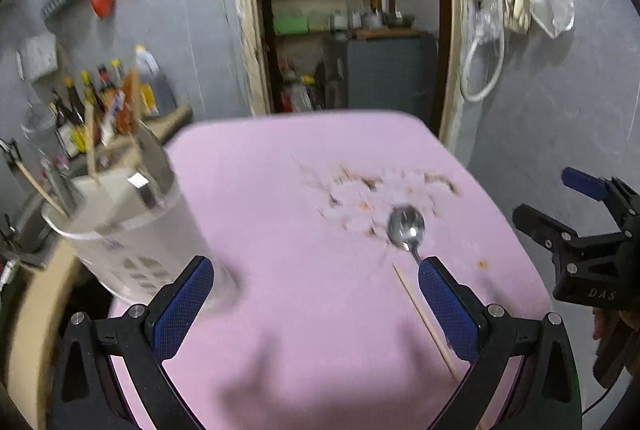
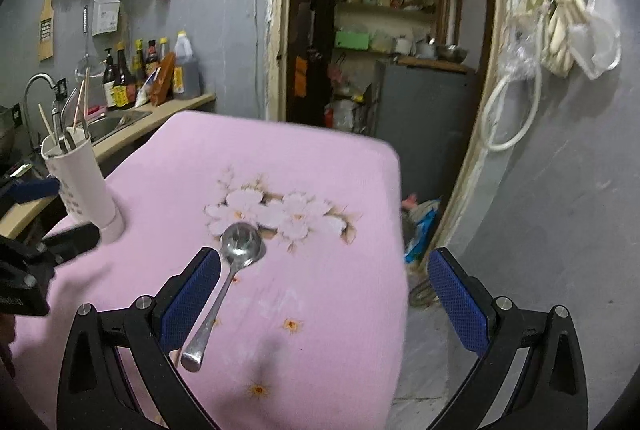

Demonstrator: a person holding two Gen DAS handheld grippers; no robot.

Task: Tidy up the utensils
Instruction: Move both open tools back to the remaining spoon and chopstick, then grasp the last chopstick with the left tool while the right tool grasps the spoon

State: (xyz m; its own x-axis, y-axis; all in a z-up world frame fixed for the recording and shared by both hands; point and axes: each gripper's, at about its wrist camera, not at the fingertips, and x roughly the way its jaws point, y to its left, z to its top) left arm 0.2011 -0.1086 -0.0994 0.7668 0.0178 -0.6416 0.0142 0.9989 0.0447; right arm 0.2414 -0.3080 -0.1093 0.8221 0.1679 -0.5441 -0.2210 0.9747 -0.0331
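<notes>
At nine o'clock on the pink tablecloth [image 2: 320,170] stands the white utensil holder [image 2: 86,182], a tall cup already bristling with chopsticks [image 2: 78,108] and metal handles. In the left wrist view it sits blurred at about ten o'clock, just beyond the left finger of the left gripper [image 1: 316,304]. That gripper hovers over the cloth with its blue pads spread wide and nothing between them.

Toward the centre lies the metal spoon [image 2: 230,270], bowl up on the edge of the printed white flowers [image 2: 276,212], its handle running back toward six o'clock. In the right wrist view the handle passes just beside the left finger of the right gripper [image 2: 324,302]; whether they touch I cannot tell. A single wooden chopstick [image 1: 424,318] lies on the cloth next to the spoon, slanting from about twelve to five o'clock and passing under the left gripper's right finger in the left wrist view.

At three o'clock, the right gripper is also spread wide and empty, its right finger hanging past the table edge over the floor. Beyond, at twelve o'clock, an open doorway [image 2: 392,30] shows shelves.
</notes>
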